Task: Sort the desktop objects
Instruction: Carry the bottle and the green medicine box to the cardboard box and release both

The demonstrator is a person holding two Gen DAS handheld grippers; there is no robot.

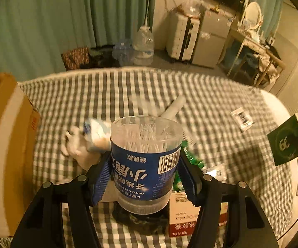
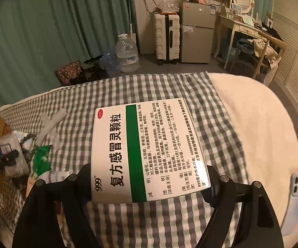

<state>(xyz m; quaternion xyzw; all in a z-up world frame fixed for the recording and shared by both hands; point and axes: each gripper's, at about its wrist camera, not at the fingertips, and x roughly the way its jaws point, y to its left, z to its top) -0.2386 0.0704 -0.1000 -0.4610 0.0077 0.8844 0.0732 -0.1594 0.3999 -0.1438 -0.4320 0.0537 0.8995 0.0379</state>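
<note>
Left gripper [image 1: 147,177] jaws grasp floss jar [image 1: 146,161]; cardboard box [image 1: 6,144] far left. Right gripper [image 2: 149,186] jaws grasp medicine box [image 2: 147,153]; phone [image 2: 297,186] lower right on bed [image 2: 169,88].

The tub [image 1: 147,161] is clear, glossy plastic with a smooth blue printed label. The medicine box [image 2: 147,150] is smooth, slightly shiny card. The checked sheet [image 2: 169,86] is soft matt cloth. The brown carton [image 1: 6,144] is matt cardboard, with pale tape.
</note>
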